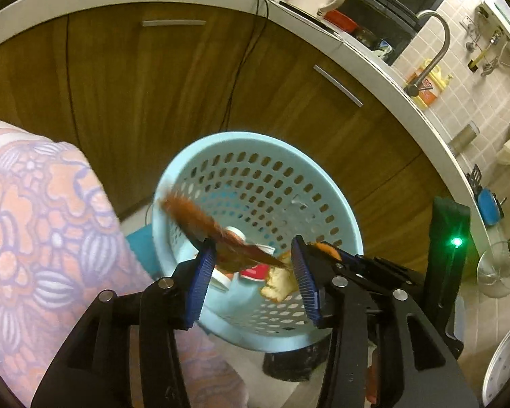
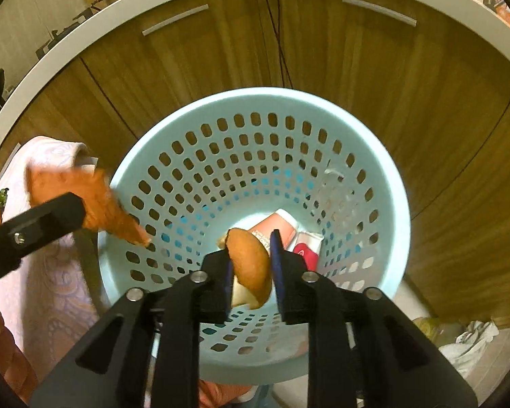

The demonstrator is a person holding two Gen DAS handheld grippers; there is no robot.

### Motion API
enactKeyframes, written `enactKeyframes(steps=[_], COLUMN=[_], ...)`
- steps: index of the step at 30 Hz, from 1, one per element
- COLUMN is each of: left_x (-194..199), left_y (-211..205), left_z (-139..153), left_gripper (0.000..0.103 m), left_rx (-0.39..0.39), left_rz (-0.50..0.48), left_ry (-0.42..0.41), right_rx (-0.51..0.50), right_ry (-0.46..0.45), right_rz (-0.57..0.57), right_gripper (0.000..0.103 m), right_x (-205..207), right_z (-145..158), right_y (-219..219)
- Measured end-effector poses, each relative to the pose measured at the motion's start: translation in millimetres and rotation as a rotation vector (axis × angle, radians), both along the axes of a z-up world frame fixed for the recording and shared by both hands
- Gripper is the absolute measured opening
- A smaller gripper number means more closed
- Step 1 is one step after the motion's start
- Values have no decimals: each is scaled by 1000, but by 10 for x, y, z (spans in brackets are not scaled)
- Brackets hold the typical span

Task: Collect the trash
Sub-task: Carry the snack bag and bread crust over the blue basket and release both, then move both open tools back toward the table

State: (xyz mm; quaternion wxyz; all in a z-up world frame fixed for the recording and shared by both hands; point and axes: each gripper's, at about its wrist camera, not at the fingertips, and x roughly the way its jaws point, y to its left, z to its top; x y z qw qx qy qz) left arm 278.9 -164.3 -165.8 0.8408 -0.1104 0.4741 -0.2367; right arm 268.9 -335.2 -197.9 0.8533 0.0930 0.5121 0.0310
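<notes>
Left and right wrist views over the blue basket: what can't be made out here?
- Orange-brown scrap at the left gripper: motion-blurred in both views; what it is, unclear.
- Basket contents: red-and-white packaging, print too small to read, partly hidden by the peel between the right gripper fingers.
- Whether the far pad touches the peel: unclear, right wrist view.
- Basket base: cut off by gripper bodies.

Wooden cabinets (image 2: 425,108) under white counter (image 1: 374,64); tiled wall (image 1: 472,78).
</notes>
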Motion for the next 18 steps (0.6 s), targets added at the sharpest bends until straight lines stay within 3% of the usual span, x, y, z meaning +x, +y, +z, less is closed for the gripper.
enactKeyframes(steps=[2, 4, 5, 11, 18], left_x=[-20, -50, -56, -207, -651], left_y=[42, 99, 108, 254, 515], left_z=[46, 88, 102, 242, 594], left_gripper=[54, 56, 56, 56, 56], left_rx=[-2, -4, -7, -19, -8], left_rz=[10, 25, 29, 55, 102], left_ry=[-8, -19, -21, -43, -143], right_rx=[17, 45, 43, 60, 64], right_ry=[3, -11, -26, -82, -211], right_rz=[-9, -20, -23, -28, 15], right_gripper=[27, 48, 52, 53, 53], right_x=[-14, -30, -49, -150, -415], right_z=[-14, 20, 59, 282, 741], right_y=[-42, -99, -109, -132, 62])
